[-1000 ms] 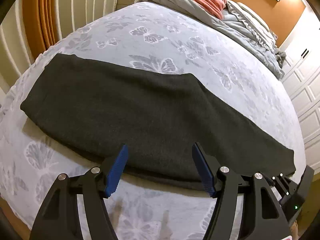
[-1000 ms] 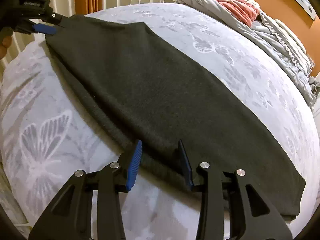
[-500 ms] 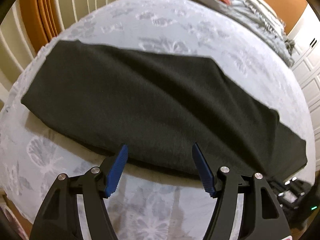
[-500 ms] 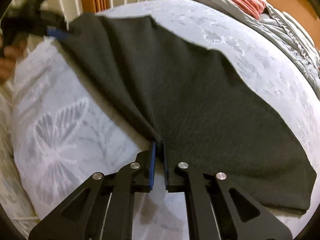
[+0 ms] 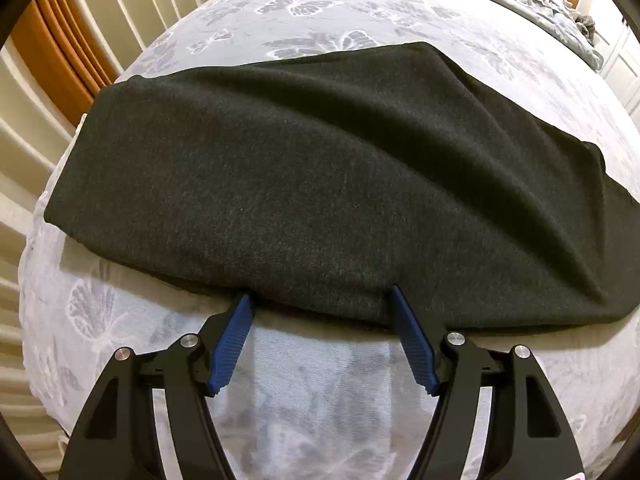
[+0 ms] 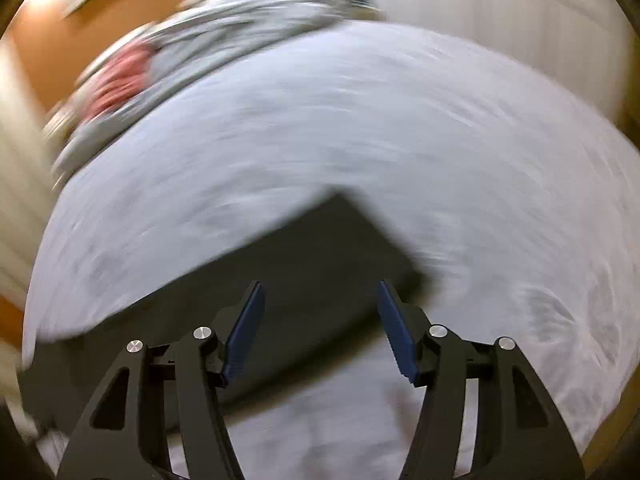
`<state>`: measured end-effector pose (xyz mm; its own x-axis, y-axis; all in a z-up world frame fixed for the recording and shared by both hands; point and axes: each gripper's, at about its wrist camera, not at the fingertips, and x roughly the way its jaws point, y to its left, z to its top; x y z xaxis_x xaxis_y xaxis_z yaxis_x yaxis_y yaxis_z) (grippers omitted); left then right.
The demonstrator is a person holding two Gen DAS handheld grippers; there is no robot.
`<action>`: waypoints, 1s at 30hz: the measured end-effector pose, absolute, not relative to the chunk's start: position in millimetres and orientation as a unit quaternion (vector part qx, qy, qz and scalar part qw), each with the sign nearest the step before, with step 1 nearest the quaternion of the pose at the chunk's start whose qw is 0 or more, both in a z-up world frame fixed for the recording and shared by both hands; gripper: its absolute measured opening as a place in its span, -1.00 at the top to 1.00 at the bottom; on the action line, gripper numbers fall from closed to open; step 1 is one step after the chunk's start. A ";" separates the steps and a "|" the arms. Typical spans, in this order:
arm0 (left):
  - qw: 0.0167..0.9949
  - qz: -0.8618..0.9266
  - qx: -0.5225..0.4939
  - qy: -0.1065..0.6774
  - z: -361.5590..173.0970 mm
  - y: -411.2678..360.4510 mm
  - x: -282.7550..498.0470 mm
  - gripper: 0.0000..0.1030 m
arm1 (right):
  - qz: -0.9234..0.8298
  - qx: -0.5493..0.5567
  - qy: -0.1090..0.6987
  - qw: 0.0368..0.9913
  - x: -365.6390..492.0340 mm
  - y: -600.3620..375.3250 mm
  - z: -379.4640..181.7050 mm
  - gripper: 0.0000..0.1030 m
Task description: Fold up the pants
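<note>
Pants lie flat; left gripper and, seemingly, right gripper hover spread apart.

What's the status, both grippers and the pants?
Left gripper open at near edge of pants, no grip. Right gripper open over a pants corner, view motion-blurred. Pants flat on bedspread. Nothing in the way.

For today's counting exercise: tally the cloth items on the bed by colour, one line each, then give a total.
Dark charcoal: 1, the pants
Grey: 1, the rumpled blanket
Pinkish red: 1, a cloth on the blanket, blurred
Total: 3
</note>
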<state>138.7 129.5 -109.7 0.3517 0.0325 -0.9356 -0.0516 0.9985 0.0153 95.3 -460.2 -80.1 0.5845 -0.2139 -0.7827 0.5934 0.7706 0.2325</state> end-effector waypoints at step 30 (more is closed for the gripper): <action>0.836 0.025 -0.038 0.547 -92.0 136.8 135.8 -0.51 | -0.225 0.298 0.416 0.829 88.2 -495.5 -127.7 0.07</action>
<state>135.8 136.8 -92.0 0.4007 0.0001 -0.9162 -0.0840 0.9958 -0.0367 88.2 -495.5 -127.7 0.5519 -0.1257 -0.8244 0.6214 0.7213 0.3060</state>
